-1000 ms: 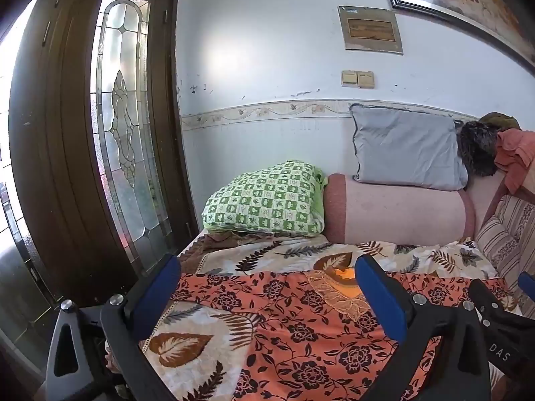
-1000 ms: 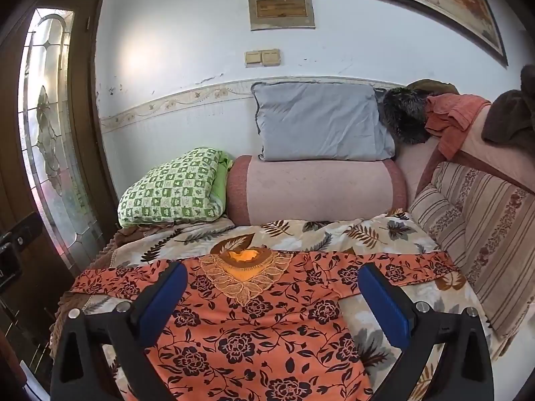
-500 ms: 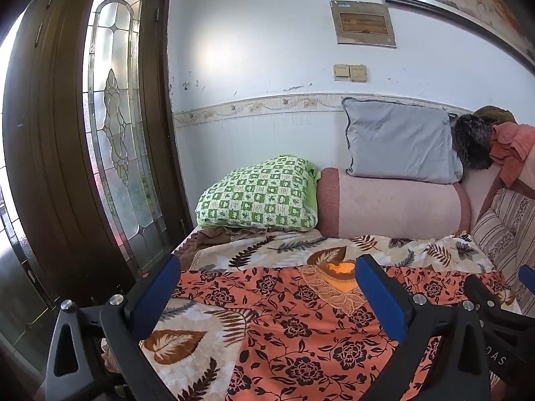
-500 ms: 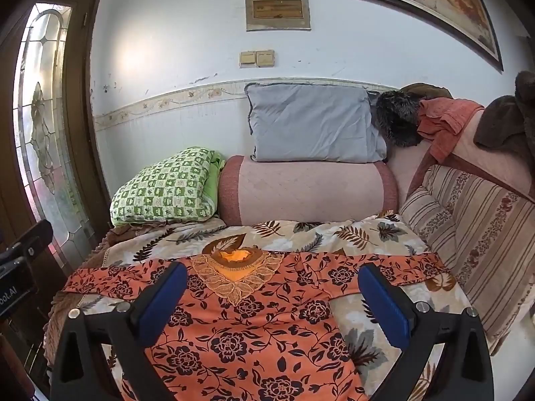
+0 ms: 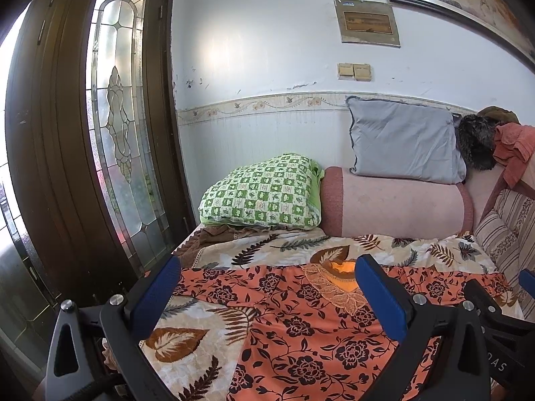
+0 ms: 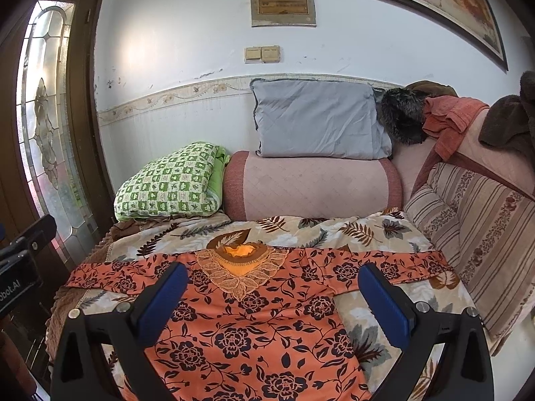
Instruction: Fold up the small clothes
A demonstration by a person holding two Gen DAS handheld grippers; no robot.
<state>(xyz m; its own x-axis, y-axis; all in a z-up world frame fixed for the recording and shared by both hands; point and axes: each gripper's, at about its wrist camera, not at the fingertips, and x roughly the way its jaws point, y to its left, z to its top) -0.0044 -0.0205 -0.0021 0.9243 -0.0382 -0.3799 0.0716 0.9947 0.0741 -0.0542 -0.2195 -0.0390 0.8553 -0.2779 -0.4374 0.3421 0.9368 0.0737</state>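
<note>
Left gripper (image 5: 267, 287) and right gripper (image 6: 272, 287): both with blue pads spread wide apart, gripping nothing, held above the near part of the shirt (image 6: 254, 327). The shirt (orange, dark flower print, lace collar facing the far end) lies flat with sleeves spread on a leaf-patterned blanket (image 6: 334, 234) covering the bed. Beyond it: green checked pillow (image 6: 170, 183) beside a pink bolster (image 6: 311, 187), grey pillow (image 6: 317, 120) on top against the wall.
</note>
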